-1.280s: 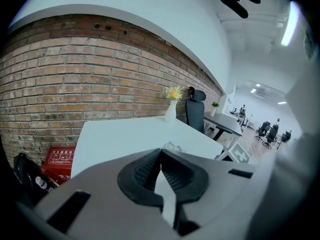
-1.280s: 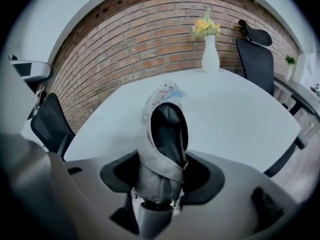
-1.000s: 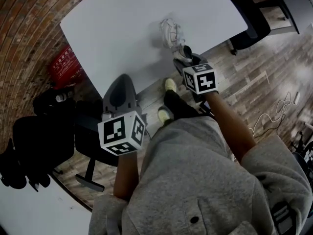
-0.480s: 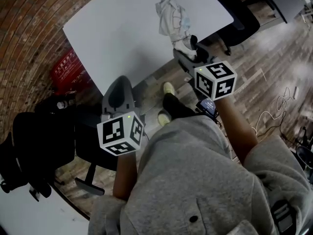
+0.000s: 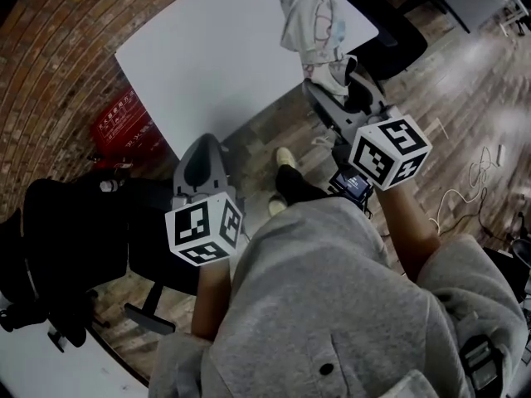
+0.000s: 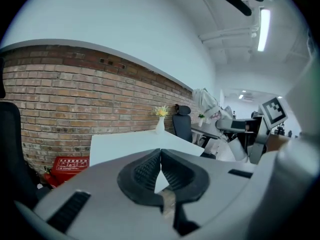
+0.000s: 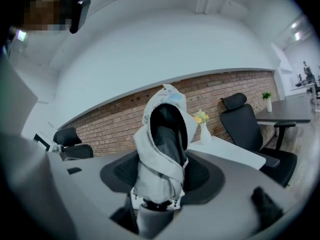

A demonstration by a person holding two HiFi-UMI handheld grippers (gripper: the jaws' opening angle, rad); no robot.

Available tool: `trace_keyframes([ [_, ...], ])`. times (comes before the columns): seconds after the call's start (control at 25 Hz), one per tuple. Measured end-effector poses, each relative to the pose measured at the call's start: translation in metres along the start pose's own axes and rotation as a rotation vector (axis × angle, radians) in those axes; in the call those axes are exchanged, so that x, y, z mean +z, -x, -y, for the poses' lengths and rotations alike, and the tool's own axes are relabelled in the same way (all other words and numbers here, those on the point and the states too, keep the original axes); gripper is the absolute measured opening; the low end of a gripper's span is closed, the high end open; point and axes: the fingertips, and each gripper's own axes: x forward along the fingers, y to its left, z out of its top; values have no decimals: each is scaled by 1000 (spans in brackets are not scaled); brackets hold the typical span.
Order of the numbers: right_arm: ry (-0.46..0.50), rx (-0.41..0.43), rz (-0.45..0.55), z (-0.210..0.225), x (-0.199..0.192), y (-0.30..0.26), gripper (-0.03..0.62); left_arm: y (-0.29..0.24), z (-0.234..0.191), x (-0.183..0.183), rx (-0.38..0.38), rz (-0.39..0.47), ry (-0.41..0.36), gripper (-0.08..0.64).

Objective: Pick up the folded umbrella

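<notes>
Closest to the head camera, one grey sweatshirt filled the lower frame. Two marker cubes stood just beyond it, the left cube and the right cube. Two shoes showed between them on the wooden floor.

Past its cube, the left gripper pointed toward the near edge of the table. Its jaws were closed tip to tip, with nothing between them.

Farther out and to the right, the right gripper had its jaws spread wide and clamped on the one folded umbrella. Both pads pressed on the lower part of the bundle, just above its dark handle end. The umbrella's pale fabric stood up and away from the jaws. In the left gripper view the umbrella was held in the air, clear of the table top. In the head view it lay over the table's right corner.

On the table's far side stood one white vase with yellow flowers. One red box sat on the floor by the table's left corner, against the brick wall. The right gripper view showed two black chairs, one at the right and one at the left. Farthest off, one small potted plant stood on a dark desk.
</notes>
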Motion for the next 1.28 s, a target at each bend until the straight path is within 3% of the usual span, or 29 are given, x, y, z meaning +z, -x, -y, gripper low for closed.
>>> trace_keyframes([
  [0.48, -24, 43, 198, -56, 27, 94, 243, 65, 21, -4, -36, 58, -27, 15],
  [1.28, -34, 32, 323, -90, 39, 168, 244, 110, 27, -16, -54, 86, -31, 15],
])
